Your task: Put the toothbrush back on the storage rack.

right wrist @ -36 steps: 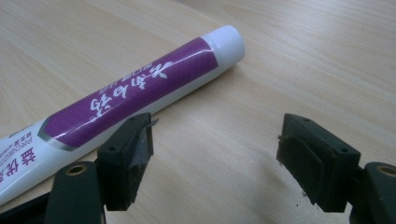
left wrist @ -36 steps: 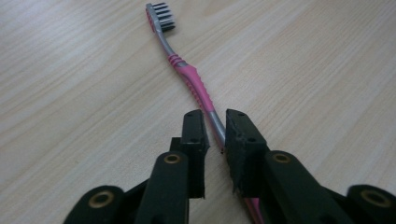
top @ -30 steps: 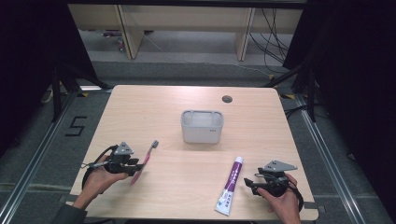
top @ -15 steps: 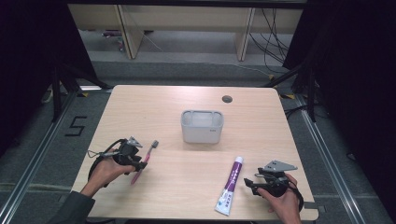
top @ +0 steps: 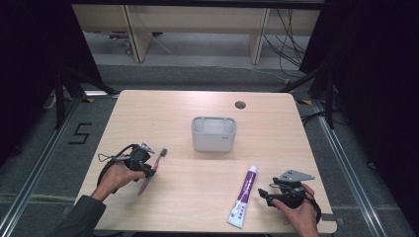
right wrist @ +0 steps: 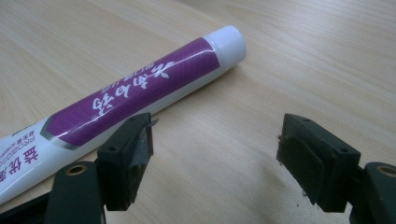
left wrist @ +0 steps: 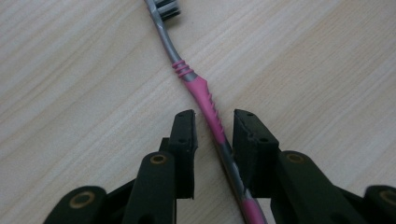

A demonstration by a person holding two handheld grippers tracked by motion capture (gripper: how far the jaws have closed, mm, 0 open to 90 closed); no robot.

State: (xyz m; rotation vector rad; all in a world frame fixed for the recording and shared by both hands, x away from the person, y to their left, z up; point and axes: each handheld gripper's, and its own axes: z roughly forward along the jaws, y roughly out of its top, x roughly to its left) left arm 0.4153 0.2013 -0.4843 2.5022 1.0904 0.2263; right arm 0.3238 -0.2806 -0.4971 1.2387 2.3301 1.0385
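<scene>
A pink and grey toothbrush (top: 149, 171) lies flat on the wooden table (top: 188, 207) at the front left, bristle head pointing away from the person. My left gripper (top: 146, 159) is low over it and open. In the left gripper view, its jaws straddle the toothbrush handle (left wrist: 205, 95) with a small gap on each side of my left gripper (left wrist: 212, 126). A white and purple toothpaste tube (top: 243, 196) lies at the front right. My right gripper (top: 267, 191) rests just right of it, open and holding nothing. In the right gripper view, the tube (right wrist: 140, 88) lies beyond the left jaw of my right gripper (right wrist: 215, 140).
A grey rectangular container (top: 213, 133) stands upright at the table's middle. A small round hole (top: 240, 104) sits near the far edge. Dark floor and metal rails surround the table; shelving stands beyond it.
My left gripper has moved forward and to the right, along the toothbrush, until its jaws straddle the handle. The right gripper and the toothpaste have stayed still.
</scene>
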